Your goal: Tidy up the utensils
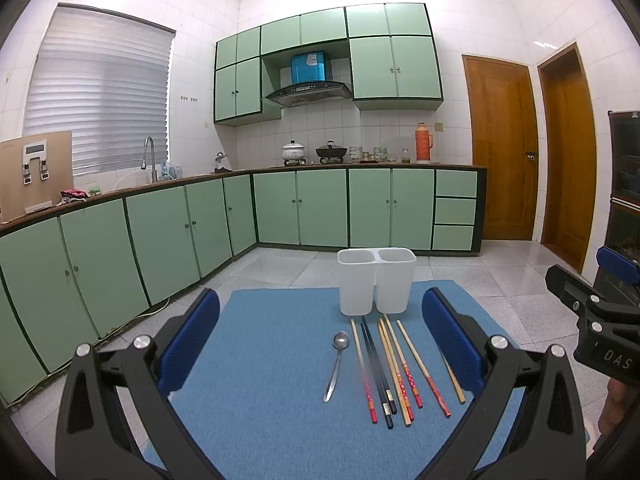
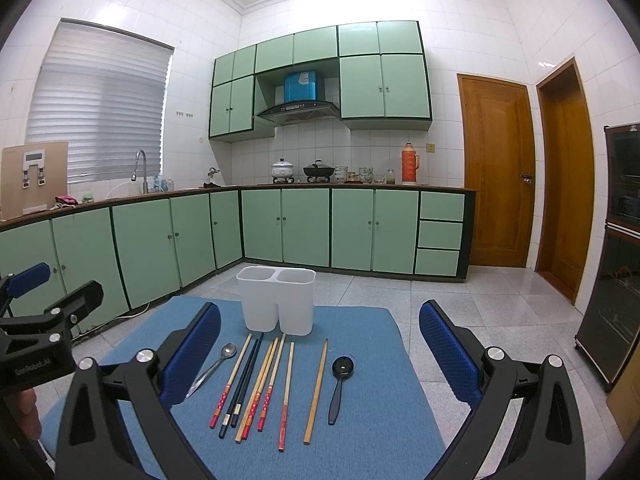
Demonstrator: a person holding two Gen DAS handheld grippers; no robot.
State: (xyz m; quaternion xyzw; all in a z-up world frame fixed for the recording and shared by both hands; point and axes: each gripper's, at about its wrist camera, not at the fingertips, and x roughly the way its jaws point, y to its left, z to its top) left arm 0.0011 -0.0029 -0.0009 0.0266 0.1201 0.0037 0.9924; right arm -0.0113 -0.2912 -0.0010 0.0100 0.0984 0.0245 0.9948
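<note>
A white two-compartment holder (image 1: 376,286) (image 2: 277,300) stands empty at the far side of a blue mat (image 1: 272,360) (image 2: 360,420). In front of it lie a metal spoon (image 1: 337,362) (image 2: 214,366), several chopsticks (image 1: 394,372) (image 2: 260,388) side by side, and a black spoon (image 2: 340,384) at the right. My left gripper (image 1: 320,344) hovers open above the mat, with the utensils between and below its blue pads. My right gripper (image 2: 320,352) is open too, held above the same row. Each gripper shows at the edge of the other's view.
The mat lies on a low surface over a grey tiled floor. Green cabinets (image 1: 300,208) run along the left and back walls. Wooden doors (image 2: 496,168) stand at the right, and a dark glass-fronted cabinet (image 2: 616,248) at the far right.
</note>
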